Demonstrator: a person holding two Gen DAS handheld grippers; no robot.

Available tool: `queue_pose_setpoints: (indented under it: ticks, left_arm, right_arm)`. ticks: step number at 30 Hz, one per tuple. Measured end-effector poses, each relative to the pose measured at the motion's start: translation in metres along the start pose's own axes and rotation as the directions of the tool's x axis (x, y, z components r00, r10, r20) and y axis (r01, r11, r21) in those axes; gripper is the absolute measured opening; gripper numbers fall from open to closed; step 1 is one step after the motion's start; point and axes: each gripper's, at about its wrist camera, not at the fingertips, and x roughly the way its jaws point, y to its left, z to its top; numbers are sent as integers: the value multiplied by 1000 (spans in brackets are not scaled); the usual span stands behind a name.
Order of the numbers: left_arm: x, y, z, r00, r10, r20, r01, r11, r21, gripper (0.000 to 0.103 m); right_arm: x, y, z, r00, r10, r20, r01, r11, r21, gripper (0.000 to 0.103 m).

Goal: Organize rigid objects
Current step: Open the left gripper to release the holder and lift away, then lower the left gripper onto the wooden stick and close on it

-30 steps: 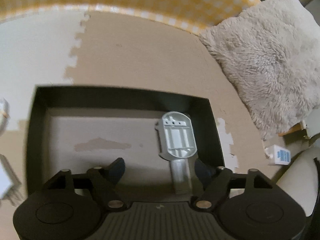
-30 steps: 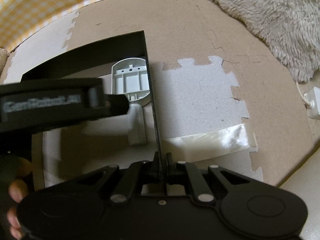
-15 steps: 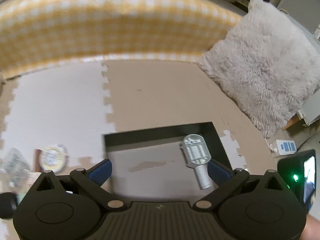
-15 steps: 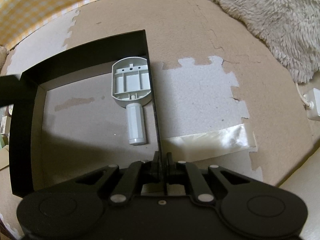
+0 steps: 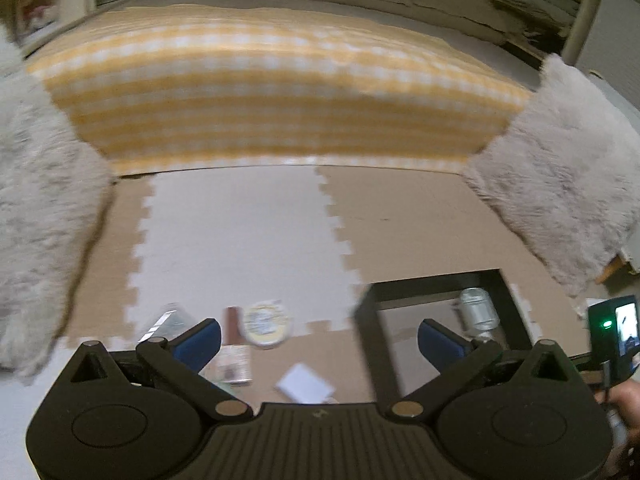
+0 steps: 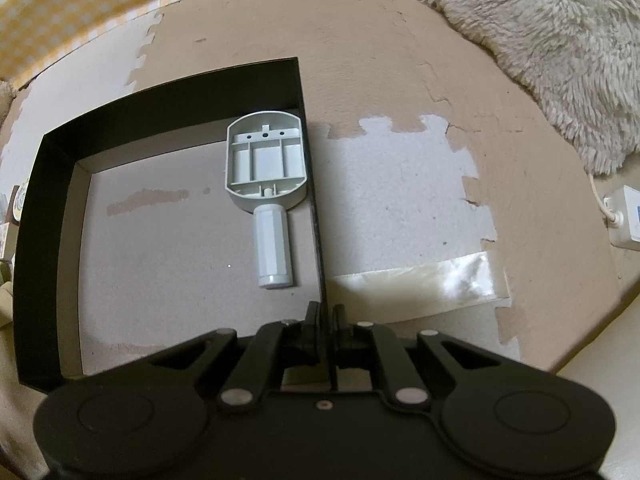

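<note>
The right gripper (image 6: 325,314) is clamped on the right wall of the black box (image 6: 44,248), which sits on the foam floor mat (image 6: 400,80). The grey handled part (image 6: 266,184) lies inside the box against that wall. The left gripper (image 5: 319,338), jaws just opened wide and empty, hangs above a round tin (image 5: 267,324) and a white card (image 5: 306,388) left of the box.

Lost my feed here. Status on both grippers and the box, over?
Left gripper open, empty, jaws just widened. Right gripper shut on black box wall. Grey plastic part lies inside. Loose items on the mat left of box; nothing blocking.
</note>
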Motion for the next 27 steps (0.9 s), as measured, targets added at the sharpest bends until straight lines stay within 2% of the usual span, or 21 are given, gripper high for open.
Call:
queue_pose_setpoints:
  ticks: [5, 8, 12, 15, 17, 19, 21, 25, 27]
  left_arm:
    - [2, 33, -13, 998, 53, -16, -53, 998, -13, 103]
    - [7, 50, -23, 999, 32, -25, -32, 999, 5, 103]
    - [18, 61, -38, 999, -11, -44, 16, 994, 104, 103]
    - [24, 64, -53, 1000, 0, -25, 5, 977, 213, 103]
    - [30, 64, -62, 1000, 8, -11, -4, 950, 312, 103]
    - [35, 60, -71, 1000, 10, -22, 0, 911, 413, 99]
    - [41, 57, -80, 999, 4, -43, 17, 873, 487, 92]
    - [57, 55, -97, 995, 7, -103, 53, 822, 567, 74]
    - [65, 53, -107, 992, 27, -125, 57, 781, 622, 65]
  right_arm:
    - [0, 0, 0, 1000, -3, 0, 3, 1000, -2, 8]
    - [0, 0, 0, 1000, -2, 0, 2, 1000, -2, 8]
    - [0, 0, 0, 1000, -2, 0, 2, 1000, -1, 8]
    - [0, 0, 0, 1000, -1, 0, 1, 1000, 1, 8]
    - [0, 0, 0, 1000, 0, 0, 0, 1000, 2, 8]
    - [0, 0, 0, 1000, -1, 0, 1, 1000, 2, 8]
    - [0, 0, 0, 1000, 0, 0, 0, 1000, 4, 8]
    - [0, 0, 0, 1000, 0, 0, 0, 1000, 3, 8]
    - [0, 0, 0, 1000, 0, 0, 0, 1000, 3, 8]
